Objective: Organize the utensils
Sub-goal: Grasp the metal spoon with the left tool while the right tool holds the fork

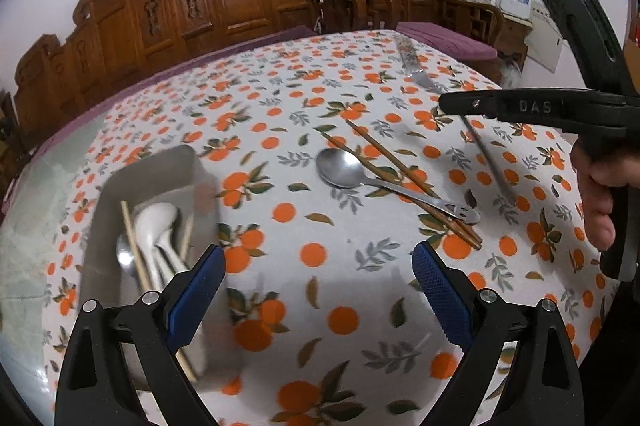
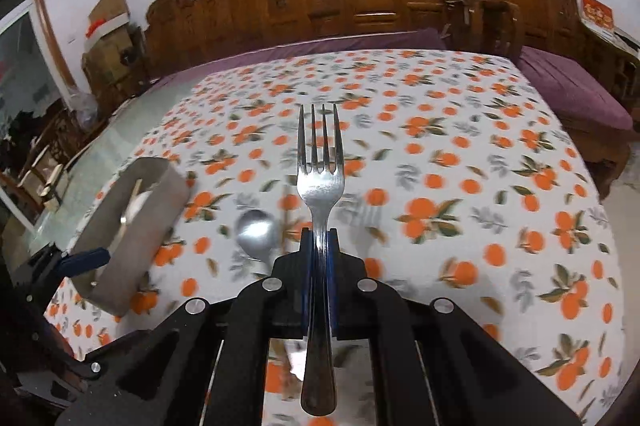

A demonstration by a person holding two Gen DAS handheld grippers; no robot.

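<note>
My right gripper [image 2: 319,242] is shut on a steel fork [image 2: 320,153], held by its neck with the tines pointing away and the handle running back under the camera. In the left wrist view the right gripper [image 1: 446,103] hovers above the table at the right, and the fork [image 1: 486,157] slants down beneath it. My left gripper [image 1: 318,278] is open and holds nothing, just right of a grey tray [image 1: 204,193] containing white spoons [image 1: 154,222], pale chopsticks and a metal spoon. A steel spoon [image 1: 344,169] and brown chopsticks [image 1: 400,177] lie on the cloth ahead.
An orange-print tablecloth [image 1: 304,105] covers the table. A knife [image 1: 412,65] with a patterned handle lies near the far edge. A person's hand [image 1: 596,193] grips the right tool. Carved wooden chairs and a purple cushion [image 2: 572,85] stand beyond. The tray [image 2: 136,246] sits at the table's left side.
</note>
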